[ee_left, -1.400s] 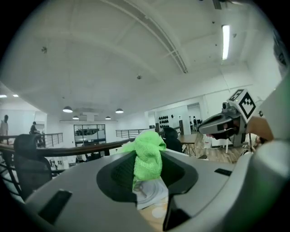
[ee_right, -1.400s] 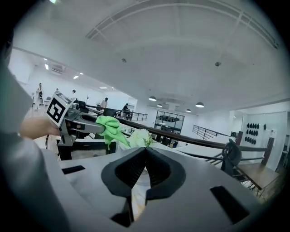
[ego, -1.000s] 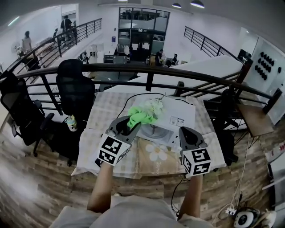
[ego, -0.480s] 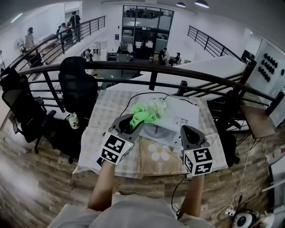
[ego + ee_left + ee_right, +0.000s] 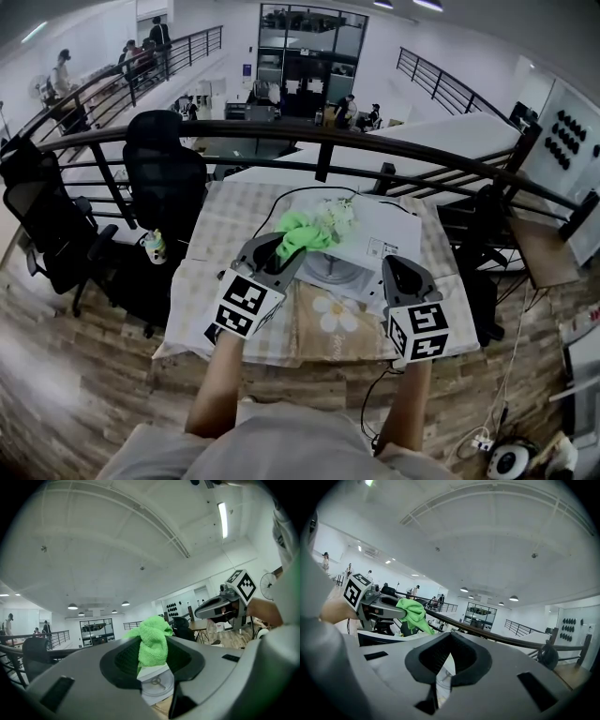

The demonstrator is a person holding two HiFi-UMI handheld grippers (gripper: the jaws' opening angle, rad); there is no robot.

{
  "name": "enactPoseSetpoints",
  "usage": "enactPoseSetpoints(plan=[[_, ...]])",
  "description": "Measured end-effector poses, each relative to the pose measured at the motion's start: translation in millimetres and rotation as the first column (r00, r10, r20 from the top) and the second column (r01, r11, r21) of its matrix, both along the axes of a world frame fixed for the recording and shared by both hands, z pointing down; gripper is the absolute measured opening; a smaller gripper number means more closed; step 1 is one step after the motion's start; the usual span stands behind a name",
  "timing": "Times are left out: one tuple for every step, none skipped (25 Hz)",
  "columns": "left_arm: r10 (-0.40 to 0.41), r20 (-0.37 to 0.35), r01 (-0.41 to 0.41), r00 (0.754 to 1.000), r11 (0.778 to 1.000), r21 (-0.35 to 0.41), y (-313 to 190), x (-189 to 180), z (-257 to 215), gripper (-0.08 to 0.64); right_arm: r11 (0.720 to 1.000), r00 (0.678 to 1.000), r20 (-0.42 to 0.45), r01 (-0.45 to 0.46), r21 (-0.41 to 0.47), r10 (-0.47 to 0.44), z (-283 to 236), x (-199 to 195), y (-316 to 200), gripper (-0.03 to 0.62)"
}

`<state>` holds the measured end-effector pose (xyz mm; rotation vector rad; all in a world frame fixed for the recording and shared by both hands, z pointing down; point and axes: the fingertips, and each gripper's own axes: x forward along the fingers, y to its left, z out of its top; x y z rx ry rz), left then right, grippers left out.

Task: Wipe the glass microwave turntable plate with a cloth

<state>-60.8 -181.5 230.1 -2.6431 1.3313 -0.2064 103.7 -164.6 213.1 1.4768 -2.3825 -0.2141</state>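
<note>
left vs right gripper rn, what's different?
Left gripper is shut on the green cloth; right gripper is shut too, its fingers on nothing. Left gripper angles in toward the glass plate; right gripper points straight ahead beside it. Both are the same grey build.

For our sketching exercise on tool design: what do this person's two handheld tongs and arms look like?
The left tongs and right tongs have grey moulded bodies with black ribbed pads. Each carries a white cube printed with black square markers. The forearms are bare; a light garment shows below.
</note>
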Motion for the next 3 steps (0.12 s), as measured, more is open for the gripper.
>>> enactPoseSetpoints(plan=[[0.000,0.001,0.000,1.000,1.000,0.000,0.0,-0.3,0.4,0.147,1.000,1.000,-0.001,0.001,0.000,-0.001,0.5,-0.6,-0.1,0.012],[0.000,0.001,0.000,1.000,1.000,-0.001,-0.1,-0.6,0.7,0.147,1.000,1.000,-0.001,0.001,-0.001,-0.001,1.0,-1.1,-0.3,0.012],[0.000,0.002,0.000,1.000,1.000,-0.001,-0.2,-1.0,0.9,0.147,1.000,1.000,-0.002,0.002,-0.002,-0.002,1.4,-1.6,-0.5,0.012]])
